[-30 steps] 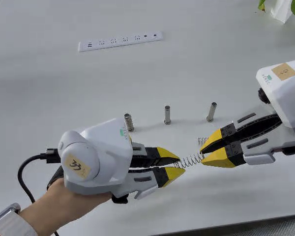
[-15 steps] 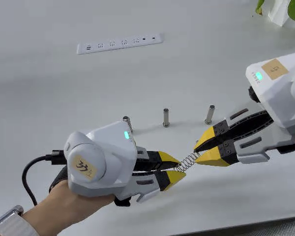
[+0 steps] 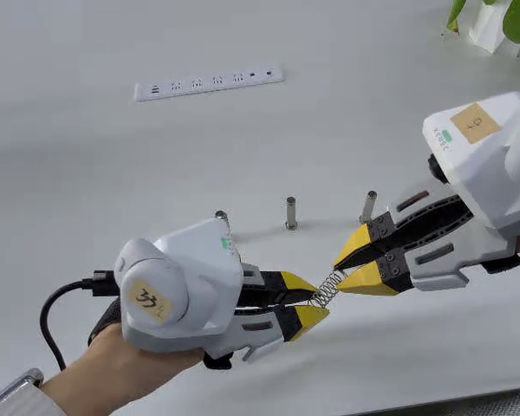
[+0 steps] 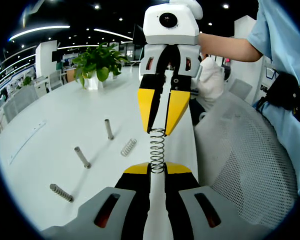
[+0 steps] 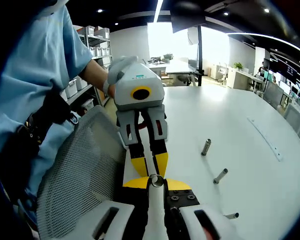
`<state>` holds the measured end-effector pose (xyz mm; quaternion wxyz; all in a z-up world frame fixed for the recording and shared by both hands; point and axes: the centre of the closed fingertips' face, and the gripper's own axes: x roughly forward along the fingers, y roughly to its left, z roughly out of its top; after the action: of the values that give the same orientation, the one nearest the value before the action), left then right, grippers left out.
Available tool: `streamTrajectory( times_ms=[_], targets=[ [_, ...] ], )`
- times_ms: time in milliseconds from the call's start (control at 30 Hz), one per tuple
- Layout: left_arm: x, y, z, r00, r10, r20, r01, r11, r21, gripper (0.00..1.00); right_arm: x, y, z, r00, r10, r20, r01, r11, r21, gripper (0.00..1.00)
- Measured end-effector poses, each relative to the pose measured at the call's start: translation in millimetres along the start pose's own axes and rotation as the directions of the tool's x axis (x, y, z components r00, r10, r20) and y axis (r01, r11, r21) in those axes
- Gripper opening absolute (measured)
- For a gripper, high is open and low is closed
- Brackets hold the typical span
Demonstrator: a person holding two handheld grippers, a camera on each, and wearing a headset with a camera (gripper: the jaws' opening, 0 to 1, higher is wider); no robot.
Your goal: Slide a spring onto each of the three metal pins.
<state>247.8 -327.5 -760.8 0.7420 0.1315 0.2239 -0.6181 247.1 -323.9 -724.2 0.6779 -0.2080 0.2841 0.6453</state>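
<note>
A small metal spring point(image 3: 328, 287) hangs in the air between my two grippers, above the white table point(image 3: 113, 156). My left gripper point(image 3: 316, 301) is shut on its near end and my right gripper point(image 3: 340, 270) on its far end. In the left gripper view the spring point(image 4: 157, 149) runs from my left gripper point(image 4: 157, 168) up to the right gripper's yellow tips. Three pins stand in a row: the left pin point(image 3: 222, 217) carries a spring, while the middle pin point(image 3: 290, 212) and the right pin point(image 3: 369, 206) are bare. A loose spring point(image 4: 128, 146) lies near the pins.
A white power strip point(image 3: 210, 81) lies at the back of the table. A potted plant point(image 3: 501, 19) stands at the far right corner. The table's front edge runs just below the grippers, with a mesh chair point(image 4: 240, 165) beyond it.
My right gripper has moved left toward the left one, so the spring between them looks shorter and more tilted. The left gripper has barely shifted.
</note>
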Motion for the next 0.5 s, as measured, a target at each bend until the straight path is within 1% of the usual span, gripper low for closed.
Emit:
streamTrajectory(
  times_ms=[200, 300, 333, 367, 400, 500],
  targets=[
    [-0.5, -0.6, 0.2, 1.0000, -0.001, 0.002, 0.001, 1.000, 0.007, 0.06, -0.5, 2.3, 0.5, 1.0000, 0.004, -0.009, -0.004, 1.000, -0.009, 0.08],
    [-0.8, 0.1, 0.7, 1.0000, 0.002, 0.005, -0.002, 1.000, 0.004, 0.06, 0.6, 4.3, 1.5, 0.9999, 0.006, -0.012, -0.007, 1.000, -0.010, 0.20],
    [-0.7, 0.5, 0.6, 1.0000, 0.003, 0.005, -0.003, 1.000, 0.005, 0.06, 1.2, 4.0, 1.2, 0.9998, 0.001, -0.018, -0.002, 1.000, -0.021, 0.26],
    [-0.6, 0.8, -0.1, 1.0000, 0.004, 0.000, -0.004, 1.000, 0.004, 0.06, 1.6, 3.7, 0.0, 0.9995, -0.002, -0.033, 0.000, 0.999, -0.040, 0.29],
    [-0.5, 0.9, -0.5, 1.0000, 0.003, -0.002, -0.003, 1.000, 0.004, 0.06, 0.4, 2.5, -2.9, 0.9990, 0.001, -0.044, -0.003, 0.999, -0.048, 0.31],
    [0.4, 1.2, -1.1, 1.0000, 0.003, -0.007, -0.003, 1.000, 0.004, 0.06, 0.3, -1.5, -9.0, 0.9959, 0.005, -0.090, -0.013, 0.996, -0.087, 0.32]
  ],
)
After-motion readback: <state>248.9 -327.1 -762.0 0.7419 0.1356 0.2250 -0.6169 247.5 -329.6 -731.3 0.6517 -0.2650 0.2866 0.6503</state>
